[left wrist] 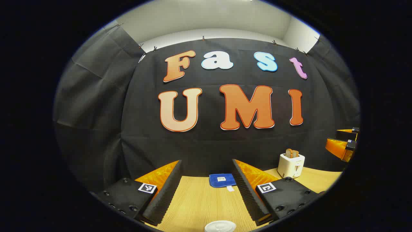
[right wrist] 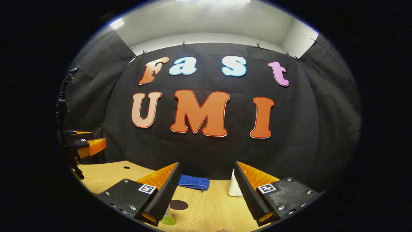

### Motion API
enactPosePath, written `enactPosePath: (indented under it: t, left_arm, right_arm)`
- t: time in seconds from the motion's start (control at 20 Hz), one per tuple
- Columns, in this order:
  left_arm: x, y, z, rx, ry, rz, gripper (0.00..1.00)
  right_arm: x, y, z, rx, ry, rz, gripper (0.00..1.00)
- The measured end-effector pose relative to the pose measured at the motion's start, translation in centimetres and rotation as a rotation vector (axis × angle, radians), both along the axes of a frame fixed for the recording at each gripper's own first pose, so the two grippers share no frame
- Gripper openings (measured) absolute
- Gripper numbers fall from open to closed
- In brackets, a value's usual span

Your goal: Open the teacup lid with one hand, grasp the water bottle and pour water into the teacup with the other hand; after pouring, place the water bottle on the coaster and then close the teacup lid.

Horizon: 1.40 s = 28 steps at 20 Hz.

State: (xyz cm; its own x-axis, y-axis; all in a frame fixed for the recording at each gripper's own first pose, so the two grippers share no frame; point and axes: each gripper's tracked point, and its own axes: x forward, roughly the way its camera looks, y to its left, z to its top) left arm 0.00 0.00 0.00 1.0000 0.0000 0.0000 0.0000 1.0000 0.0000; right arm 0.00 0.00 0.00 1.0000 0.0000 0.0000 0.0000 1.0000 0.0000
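Observation:
In the left gripper view a white round teacup lid [left wrist: 220,226] shows at the bottom edge, just below and between the fingers of my left gripper [left wrist: 206,166], which is open and holds nothing. In the right gripper view my right gripper [right wrist: 206,167] is also open and empty, above the wooden table [right wrist: 209,209]. A dark round coaster [right wrist: 179,204] lies on the table between its fingers. A small green object [right wrist: 168,220], possibly the top of the water bottle, peeks out beside its left finger; the rest is hidden.
A blue folded cloth [left wrist: 222,179] [right wrist: 193,182] lies at the table's far edge by the black wall. A white toaster [left wrist: 290,165] [right wrist: 233,188] with a bread slice stands to the right of it. Each gripper shows at the edge of the other's view [left wrist: 344,143] [right wrist: 83,143].

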Motion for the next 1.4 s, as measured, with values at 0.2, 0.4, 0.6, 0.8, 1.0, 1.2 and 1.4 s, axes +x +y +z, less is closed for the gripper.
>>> enactPosePath:
  t: [0.2,0.4,0.6,0.8,1.0,1.2,1.4]
  left_arm:
    - [0.0,0.0,0.1,0.006,-0.003,0.004,0.96]
    - [-0.1,0.1,0.7,0.014,-0.022,0.008,0.98]
    - [-0.2,-0.1,0.8,0.009,-0.024,0.000,0.96]
    - [-0.1,0.0,0.4,0.007,-0.014,0.001,0.96]
    - [-0.2,0.0,-0.1,0.004,-0.002,-0.001,0.96]
    - [-0.2,0.0,-1.3,0.007,0.021,-0.003,0.96]
    - [-0.5,-0.5,-3.7,-0.002,0.061,-0.026,0.96]
  right_arm:
    - [0.0,-0.1,0.0,-0.002,0.001,-0.001,0.99]
    - [0.0,-0.1,0.3,0.006,-0.005,0.002,0.99]
    - [-0.1,-0.4,0.6,-0.006,-0.013,-0.009,0.99]
    - [-0.3,-0.5,0.8,-0.005,-0.017,-0.013,0.99]
    - [-0.4,-0.5,0.5,-0.004,-0.011,-0.015,0.99]
    - [-0.5,0.1,-0.9,-0.004,0.016,0.002,0.99]
    - [-0.9,1.1,-2.8,0.012,0.053,0.033,0.99]
